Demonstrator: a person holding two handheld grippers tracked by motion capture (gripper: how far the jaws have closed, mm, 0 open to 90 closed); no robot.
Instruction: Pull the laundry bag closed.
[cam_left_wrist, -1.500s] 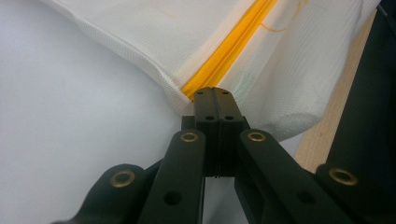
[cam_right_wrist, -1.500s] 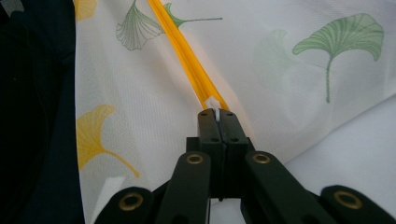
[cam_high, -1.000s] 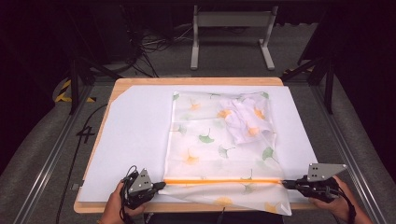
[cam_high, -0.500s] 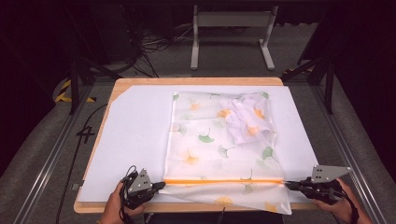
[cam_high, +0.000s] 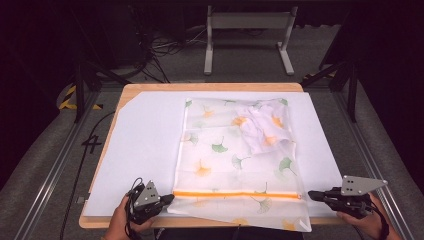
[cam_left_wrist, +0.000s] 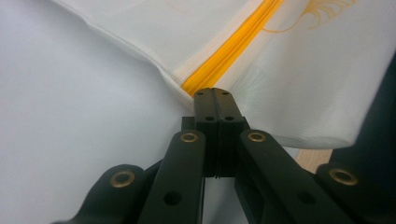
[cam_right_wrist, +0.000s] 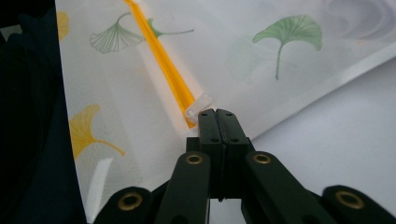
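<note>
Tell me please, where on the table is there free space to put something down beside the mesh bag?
The widest bare patch is the white sheet left of the mesh laundry bag, between the bag's left edge and the table's left rim. A narrower strip lies right of the bag. The near edge is crowded: both grippers, left and right, sit at the orange zipper.

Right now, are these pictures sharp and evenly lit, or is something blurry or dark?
High view: the white sheet is brightly lit, the room behind nearly black. Left gripper view: the orange zipper is crisp, the jaws softer. Right gripper view: the mesh bag is sharp, with a dark blurred shape at the left edge.
</note>
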